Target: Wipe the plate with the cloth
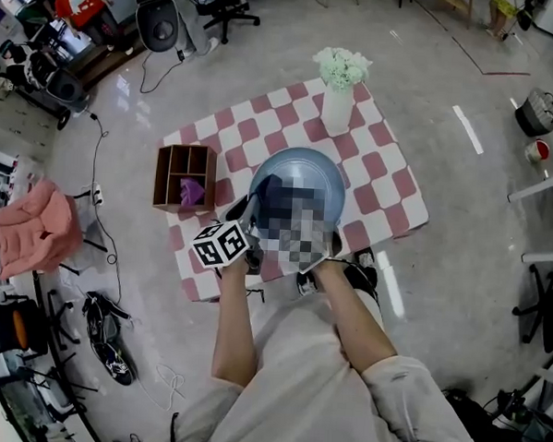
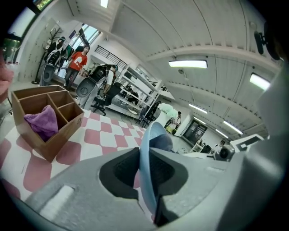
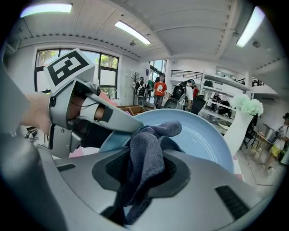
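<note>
Here, plate (image 1: 302, 171) clamped edgewise, cloth (image 3: 143, 151) against it

Seen from my head camera, a small square table (image 1: 389, 189) under a pink-and-white checked cover stands on a glossy grey floor (image 1: 267, 49). At its left edge I see a wooden box (image 1: 159, 177) split into compartments, a crumpled purple cloth (image 1: 191, 192) lying in the near right one. Near the far edge, well apart from the box, a tall white vase (image 1: 337, 108) stands upright, holding a bunch of pale flowers (image 1: 341, 66).
</note>
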Demonstrator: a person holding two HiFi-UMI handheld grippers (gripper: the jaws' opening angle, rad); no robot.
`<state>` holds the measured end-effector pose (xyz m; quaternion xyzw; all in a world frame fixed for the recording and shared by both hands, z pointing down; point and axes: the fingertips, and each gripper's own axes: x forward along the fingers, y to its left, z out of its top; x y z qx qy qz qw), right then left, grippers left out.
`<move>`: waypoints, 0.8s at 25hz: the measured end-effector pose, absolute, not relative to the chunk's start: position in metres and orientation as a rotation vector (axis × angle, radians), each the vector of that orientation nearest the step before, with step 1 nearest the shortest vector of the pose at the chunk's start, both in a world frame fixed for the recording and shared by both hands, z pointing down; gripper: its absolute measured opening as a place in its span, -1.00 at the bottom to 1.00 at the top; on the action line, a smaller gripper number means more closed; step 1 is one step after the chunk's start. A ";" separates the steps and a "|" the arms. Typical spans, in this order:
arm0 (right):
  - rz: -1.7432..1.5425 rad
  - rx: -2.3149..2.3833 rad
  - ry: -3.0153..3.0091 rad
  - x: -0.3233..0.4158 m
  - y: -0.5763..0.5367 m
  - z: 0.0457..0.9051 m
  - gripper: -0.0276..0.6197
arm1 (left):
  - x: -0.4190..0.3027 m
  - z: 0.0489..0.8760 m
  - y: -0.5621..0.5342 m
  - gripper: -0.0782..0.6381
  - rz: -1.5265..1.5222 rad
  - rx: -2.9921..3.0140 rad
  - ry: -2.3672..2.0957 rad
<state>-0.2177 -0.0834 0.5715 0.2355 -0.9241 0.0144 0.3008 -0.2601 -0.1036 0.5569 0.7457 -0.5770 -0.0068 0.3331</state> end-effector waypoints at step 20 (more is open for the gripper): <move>0.087 0.293 -2.337 -0.178 -0.059 0.621 -0.55 | -0.280 0.558 -0.104 -0.67 -0.110 1.874 -1.562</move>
